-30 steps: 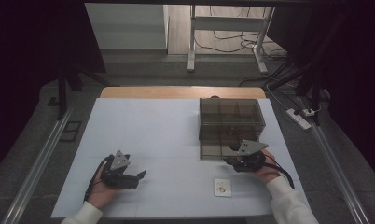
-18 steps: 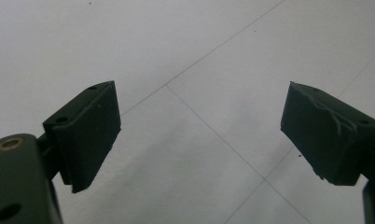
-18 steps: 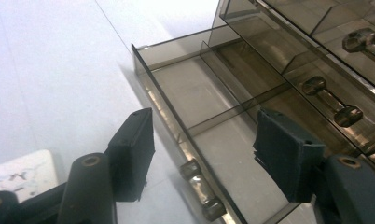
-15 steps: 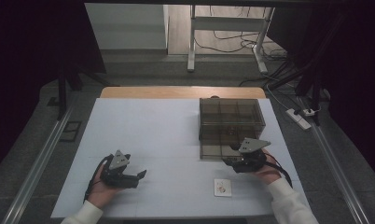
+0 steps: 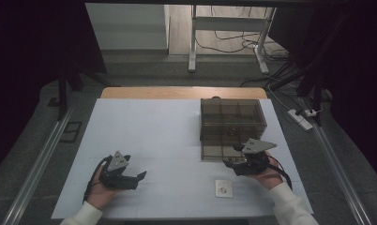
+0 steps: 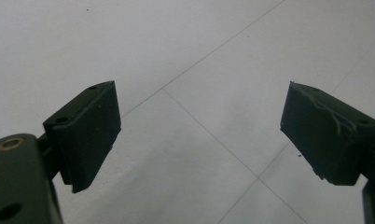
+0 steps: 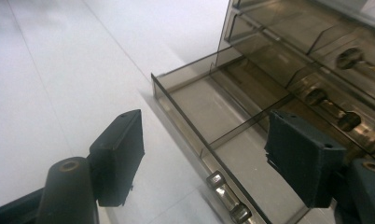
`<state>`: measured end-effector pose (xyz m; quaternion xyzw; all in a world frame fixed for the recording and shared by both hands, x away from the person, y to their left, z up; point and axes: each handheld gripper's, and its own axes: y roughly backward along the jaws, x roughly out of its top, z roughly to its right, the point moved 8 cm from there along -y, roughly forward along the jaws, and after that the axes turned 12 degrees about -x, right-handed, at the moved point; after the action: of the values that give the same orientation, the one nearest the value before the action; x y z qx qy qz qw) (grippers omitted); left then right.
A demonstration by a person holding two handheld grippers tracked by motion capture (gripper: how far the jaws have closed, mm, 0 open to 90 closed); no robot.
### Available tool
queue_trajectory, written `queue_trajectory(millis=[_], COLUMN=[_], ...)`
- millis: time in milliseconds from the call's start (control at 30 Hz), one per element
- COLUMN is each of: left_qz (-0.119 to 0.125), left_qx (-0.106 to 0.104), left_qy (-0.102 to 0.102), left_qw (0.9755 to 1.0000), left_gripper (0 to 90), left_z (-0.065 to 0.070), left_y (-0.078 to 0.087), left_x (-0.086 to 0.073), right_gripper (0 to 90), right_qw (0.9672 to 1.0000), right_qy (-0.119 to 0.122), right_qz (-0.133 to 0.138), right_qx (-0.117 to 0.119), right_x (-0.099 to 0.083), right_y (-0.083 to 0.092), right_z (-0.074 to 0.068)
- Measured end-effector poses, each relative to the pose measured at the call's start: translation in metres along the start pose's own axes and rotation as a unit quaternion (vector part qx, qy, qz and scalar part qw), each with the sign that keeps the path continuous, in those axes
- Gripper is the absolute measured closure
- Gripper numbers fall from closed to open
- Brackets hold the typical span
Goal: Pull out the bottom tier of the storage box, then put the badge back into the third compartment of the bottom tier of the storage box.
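White tabletop (image 5: 154, 136): your right gripper (image 5: 229, 163), jaws just spread off the drawer knob (image 7: 227, 197), sits nearest (card (image 5: 223, 188) just near-left).

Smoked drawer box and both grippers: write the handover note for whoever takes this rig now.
Right gripper: open, jaws just been opening, astride the front wall and metal handle of the pulled-out bottom drawer, pads not pressing.
Left gripper: open, nothing between the jaws, over the bare white table.
Translucent smoked-plastic drawer box: far right of the table. Small white card lies in front of it.
Done: bottom drawer is out; its visible compartments look empty.
Left, probably: put the card in the drawer and close it.
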<state>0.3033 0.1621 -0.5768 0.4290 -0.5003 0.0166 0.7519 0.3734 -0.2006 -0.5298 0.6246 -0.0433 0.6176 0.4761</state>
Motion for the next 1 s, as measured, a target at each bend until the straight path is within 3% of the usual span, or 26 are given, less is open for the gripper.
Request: queue_trajectory(millis=[200, 400, 567, 767, 1000], left_qz=[0.0, -0.006, -0.006, -0.007, -0.01], left_qx=[-0.002, -0.003, -0.001, -0.003, -0.005], left_qy=[-0.002, -0.004, -0.002, -0.002, 0.001], left_qw=[1.0, 1.0, 1.0, 1.0, 0.9999], left_gripper=[12.4, 12.5, 12.4, 12.3, 12.3], left_z=[0.001, 0.002, 0.002, 0.002, 0.001], left_y=[-0.001, -0.003, -0.003, -0.003, -0.005], left_x=[0.0, 0.0, 0.0, 0.0, 0.0], right_gripper=[26.7, 27.0, 26.8, 27.0, 27.2], right_qw=[1.0, 0.9997, 0.9979, 0.9971, 0.9975], right_qy=[-0.006, 0.011, 0.044, 0.062, 0.051], right_qz=[0.007, 0.004, -0.011, -0.014, -0.009], right_qx=[-0.001, 0.021, 0.047, 0.041, 0.047], right_x=[-0.001, 0.001, -0.001, -0.001, 0.001], right_y=[0.012, 0.018, 0.017, 0.02, 0.021], right_z=[-0.002, -0.008, -0.021, -0.023, -0.024])
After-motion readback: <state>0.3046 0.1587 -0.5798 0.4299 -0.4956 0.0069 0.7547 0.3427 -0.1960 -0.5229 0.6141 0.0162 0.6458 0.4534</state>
